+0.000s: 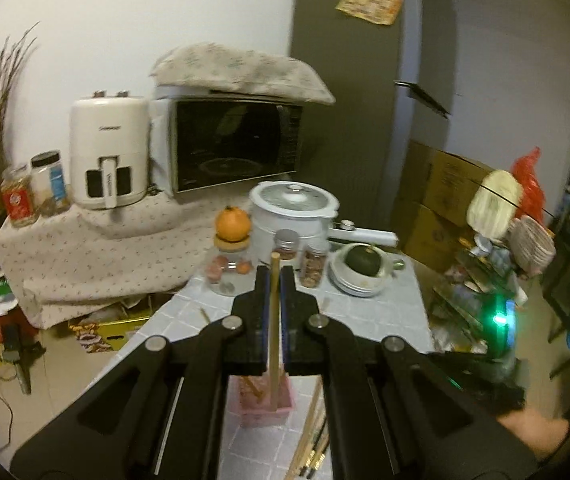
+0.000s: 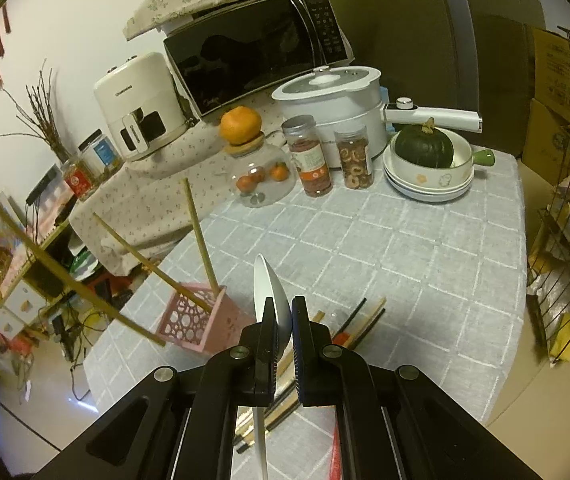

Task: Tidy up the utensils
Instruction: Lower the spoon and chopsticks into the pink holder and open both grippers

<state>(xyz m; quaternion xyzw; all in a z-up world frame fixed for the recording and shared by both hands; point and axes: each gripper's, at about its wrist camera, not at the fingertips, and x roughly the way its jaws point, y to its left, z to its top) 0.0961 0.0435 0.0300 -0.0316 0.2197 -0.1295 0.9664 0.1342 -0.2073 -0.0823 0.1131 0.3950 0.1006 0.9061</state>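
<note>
My left gripper (image 1: 275, 270) is shut on a wooden chopstick (image 1: 275, 320) that stands upright between its pads. The chopstick's lower end hangs over a pink perforated holder (image 1: 267, 406). In the right wrist view that chopstick (image 2: 77, 276) runs as a long slanted stick to the holder's (image 2: 195, 320) front side. Two other chopsticks (image 2: 201, 240) stand in the holder. My right gripper (image 2: 283, 302) is shut on a white spoon (image 2: 269, 284), bowl up and handle down. Loose chopsticks (image 2: 361, 320) lie on the grey checked tablecloth (image 2: 425, 264) beneath it.
Along the far side of the table stand a glass jar (image 2: 261, 180) with an orange on top, two spice jars (image 2: 313, 160), a white electric pot (image 2: 333, 100) and a pumpkin (image 2: 425, 146) in stacked bowls. The microwave (image 2: 253, 48) and air fryer (image 2: 137, 104) sit behind. A wire rack (image 2: 565, 240) stands at the right.
</note>
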